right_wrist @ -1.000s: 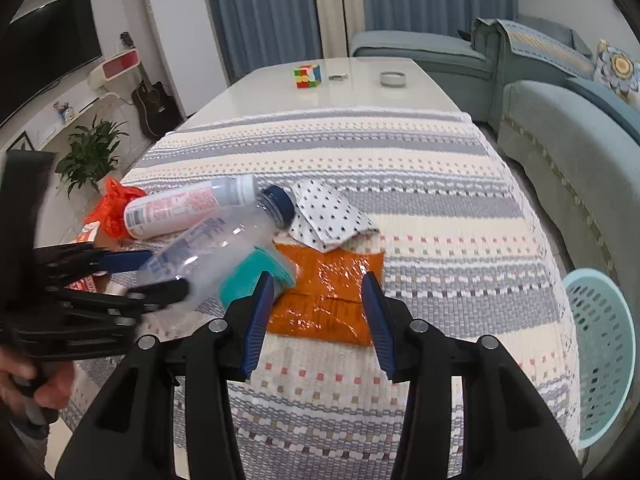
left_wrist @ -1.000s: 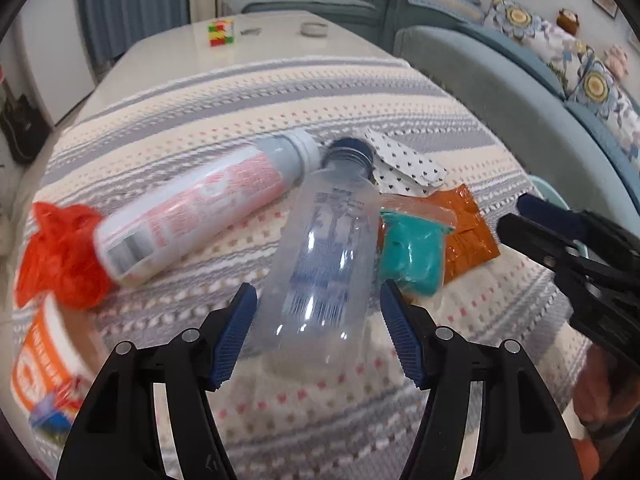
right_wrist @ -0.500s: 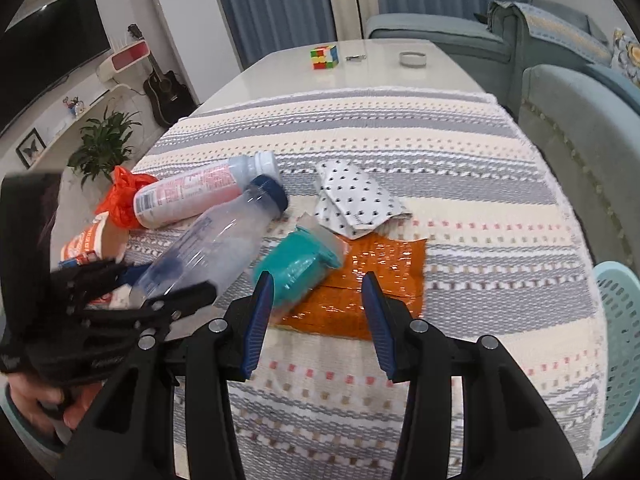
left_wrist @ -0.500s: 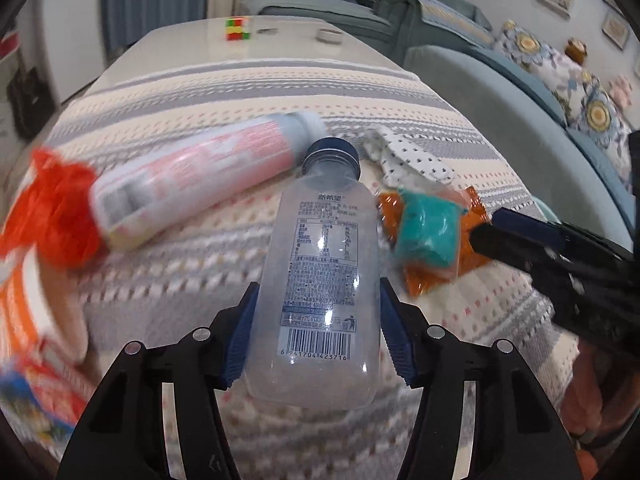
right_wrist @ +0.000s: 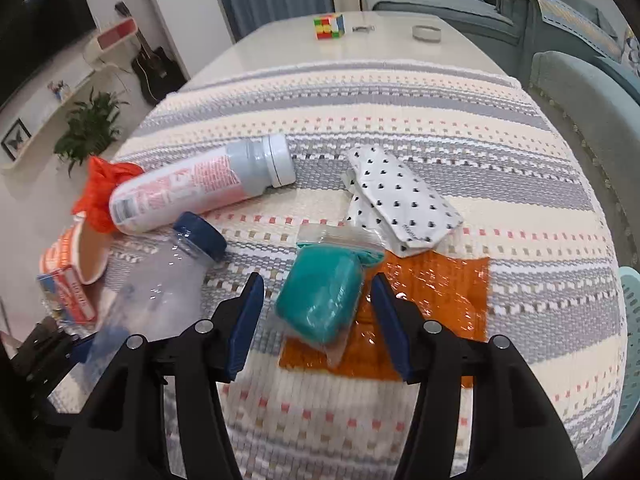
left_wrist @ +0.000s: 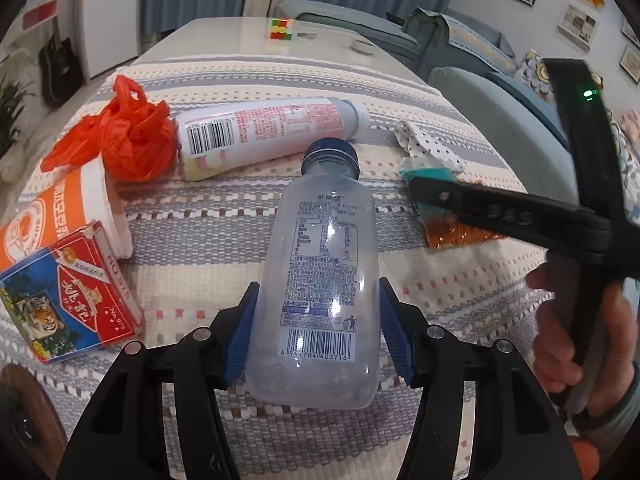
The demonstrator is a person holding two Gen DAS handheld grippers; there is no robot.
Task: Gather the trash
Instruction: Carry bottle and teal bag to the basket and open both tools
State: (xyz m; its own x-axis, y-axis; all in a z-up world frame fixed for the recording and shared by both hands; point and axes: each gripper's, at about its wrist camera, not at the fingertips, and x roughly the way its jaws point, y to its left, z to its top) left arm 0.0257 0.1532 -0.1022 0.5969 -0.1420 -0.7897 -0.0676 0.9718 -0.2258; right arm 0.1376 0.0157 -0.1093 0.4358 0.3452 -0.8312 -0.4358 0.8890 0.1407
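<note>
Left tool (left_wrist: pixel 318 332): closed around the lower half of a clear bottle (left_wrist: pixel 320 280), one blue pad on each side of it. The bottle's blue cap points away from the tool; whether the bottle is off the tabletop (right_wrist: pixel 400 120) is hard to judge from these views.

Right tool (right_wrist: pixel 316 324): held wide, pads either side of a teal packet (right_wrist: pixel 320 296) and apart from it. The packet is in a clear bag, lying on an orange wrapper (right_wrist: pixel 436 292).

Tabletop: covered by a striped cloth (right_wrist: pixel 360 420) at the near end, bare white at the far end.

On the cloth:
- White bottle (left_wrist: pixel 260 136), pink print, grey cap, on its side beyond the clear bottle.
- Orange bag (left_wrist: pixel 120 136), crumpled, touching the white bottle's base.
- Paper cup (left_wrist: pixel 68 216), orange and white, on its side just beside the bag.
- Red box (left_wrist: pixel 68 292), tiger picture, lying against the cup.
- Dotted wrapper (right_wrist: pixel 396 200), white with black marks, just beyond the teal packet.

On the bare end: a cube (right_wrist: pixel 329 26) of mixed colours, well apart from the trash.

Right of the tabletop: a pale blue basket (right_wrist: pixel 628 340), only its edge in view.
</note>
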